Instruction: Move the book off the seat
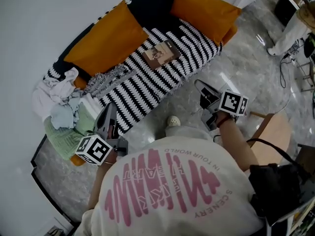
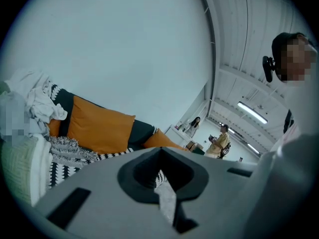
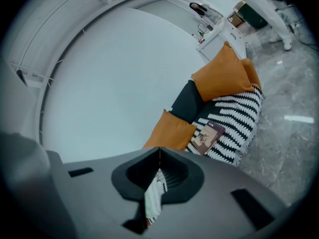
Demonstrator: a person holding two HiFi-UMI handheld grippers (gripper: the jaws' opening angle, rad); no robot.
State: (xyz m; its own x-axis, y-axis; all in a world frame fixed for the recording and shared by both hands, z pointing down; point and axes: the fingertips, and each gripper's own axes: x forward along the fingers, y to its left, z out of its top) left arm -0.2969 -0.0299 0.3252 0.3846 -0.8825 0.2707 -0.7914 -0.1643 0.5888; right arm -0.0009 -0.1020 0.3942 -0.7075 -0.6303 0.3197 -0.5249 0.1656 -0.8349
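Observation:
The book (image 1: 161, 53), brown with a picture on its cover, lies flat on the sofa's black-and-white striped seat (image 1: 147, 85), between two orange cushions. It also shows in the right gripper view as the book (image 3: 208, 135), ahead of and beyond the jaws. My left gripper (image 1: 110, 107) hovers at the sofa's front edge near its left end, jaws together and holding nothing. My right gripper (image 1: 200, 85) hangs over the floor in front of the seat's right part, short of the book, shut and empty. Both grippers' jaws meet in a closed seam, the left gripper (image 2: 159, 149) and the right gripper (image 3: 159, 149).
A pile of pale clothes (image 1: 58, 98) and a green blanket (image 1: 63, 137) fill the sofa's left end, with a grey fringed throw (image 1: 109, 78) beside them. Orange cushions (image 1: 106, 38) lean on the backrest. A wooden chair (image 1: 276, 131) stands right of me; a person (image 1: 291, 32) stands far right.

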